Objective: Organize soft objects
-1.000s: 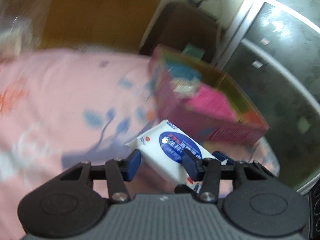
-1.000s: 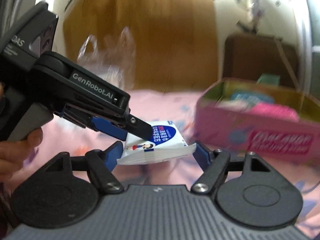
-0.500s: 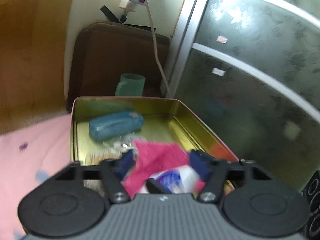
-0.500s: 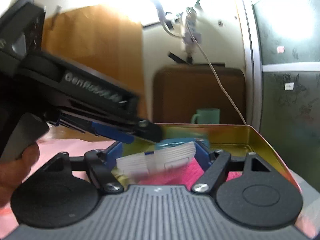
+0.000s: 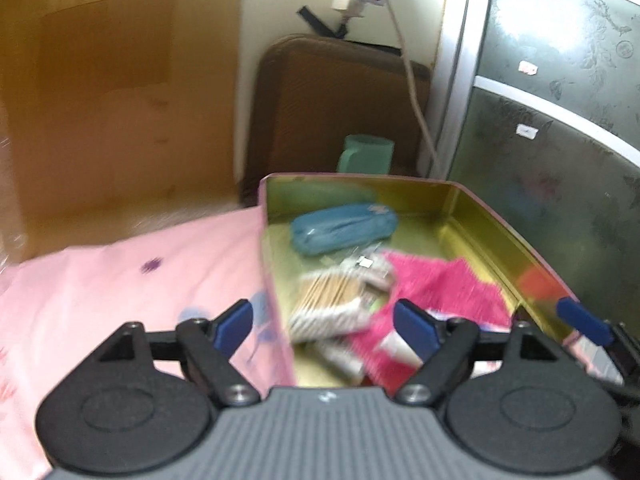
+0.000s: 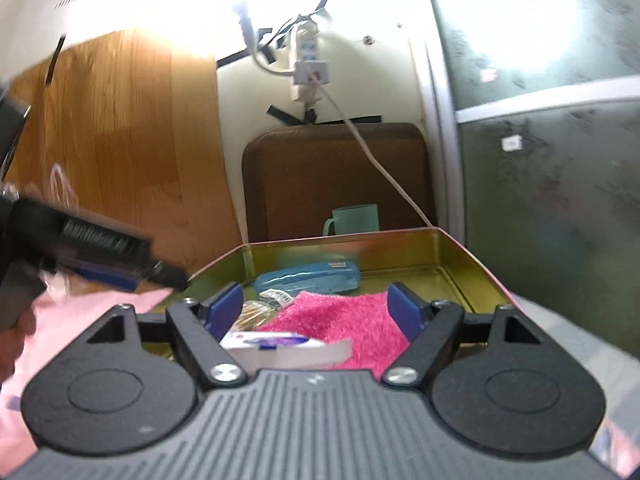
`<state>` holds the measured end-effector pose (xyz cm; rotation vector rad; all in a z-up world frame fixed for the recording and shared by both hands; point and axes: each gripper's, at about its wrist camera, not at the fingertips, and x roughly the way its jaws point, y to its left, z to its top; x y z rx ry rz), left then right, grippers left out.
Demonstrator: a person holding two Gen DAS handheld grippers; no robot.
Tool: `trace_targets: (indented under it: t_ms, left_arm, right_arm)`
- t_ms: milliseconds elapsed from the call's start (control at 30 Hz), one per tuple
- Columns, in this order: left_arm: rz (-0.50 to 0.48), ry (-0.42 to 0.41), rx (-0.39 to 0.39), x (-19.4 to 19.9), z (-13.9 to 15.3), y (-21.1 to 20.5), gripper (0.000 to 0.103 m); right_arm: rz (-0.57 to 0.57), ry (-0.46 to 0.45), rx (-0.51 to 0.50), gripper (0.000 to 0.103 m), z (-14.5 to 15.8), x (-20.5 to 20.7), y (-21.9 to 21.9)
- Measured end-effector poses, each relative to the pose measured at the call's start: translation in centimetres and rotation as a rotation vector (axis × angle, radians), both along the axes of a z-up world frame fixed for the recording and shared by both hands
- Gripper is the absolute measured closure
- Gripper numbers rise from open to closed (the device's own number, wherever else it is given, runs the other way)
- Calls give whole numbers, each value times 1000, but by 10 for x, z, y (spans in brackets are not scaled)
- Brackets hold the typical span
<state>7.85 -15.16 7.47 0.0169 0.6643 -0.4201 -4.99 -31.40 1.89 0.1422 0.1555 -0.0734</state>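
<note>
The white and blue tissue pack [image 6: 276, 342] lies on the pink towel [image 6: 352, 320] inside the gold-lined tin [image 6: 460, 250], low between my right gripper's fingers with a gap to the right pad. My right gripper [image 6: 314, 312] is open over the tin's near end. My left gripper [image 5: 324, 326] hovers over the tin's left wall [image 5: 266, 240]; its jaws are opening and grip nothing. From the right wrist it shows as the left gripper [image 6: 120, 268] beside the tin. Also in the tin are a blue pouch [image 5: 344, 230] and a cotton swab pack [image 5: 336, 300].
The tin sits on a pink patterned sheet [image 5: 120, 280]. Behind it stand a green mug [image 5: 366, 156] and a brown chair back [image 5: 340, 100], with a white cable [image 6: 384, 168] hanging from a wall socket. A frosted glass door [image 5: 560, 140] fills the right; wooden panelling the left.
Both grippers carried the tissue pack from over the pink sheet to the tin. The left jaws widened and let go, then drew back left. The pack sank onto the pink towel.
</note>
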Motion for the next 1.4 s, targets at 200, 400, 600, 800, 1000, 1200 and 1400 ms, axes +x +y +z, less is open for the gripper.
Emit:
trace_targets:
  t_ms: [200, 400, 600, 800, 1000, 1200, 1400]
  left_arm:
    - [51, 4, 21, -48, -2, 34, 10]
    - [112, -34, 62, -76, -3, 63, 7]
    - [162, -41, 80, -87, -5, 80, 6]
    - [177, -62, 94, -102, -3, 86, 0]
    - [171, -27, 109, -110, -12, 88, 0]
    - [212, 15, 134, -125, -25, 93, 0]
    - [242, -33, 134, -148, -34, 98, 0]
  right_arm:
    - [17, 14, 84, 22, 1, -25, 18]
    - [214, 142, 259, 34, 11, -17, 24]
    - [346, 446, 529, 48, 22, 78, -9]
    - [88, 565, 416, 46, 41, 136, -19]
    - [131, 303, 293, 41, 61, 69, 21]
    - [122, 91, 172, 33, 42, -28, 71]
    - [113, 69, 167, 30, 11, -78, 99]
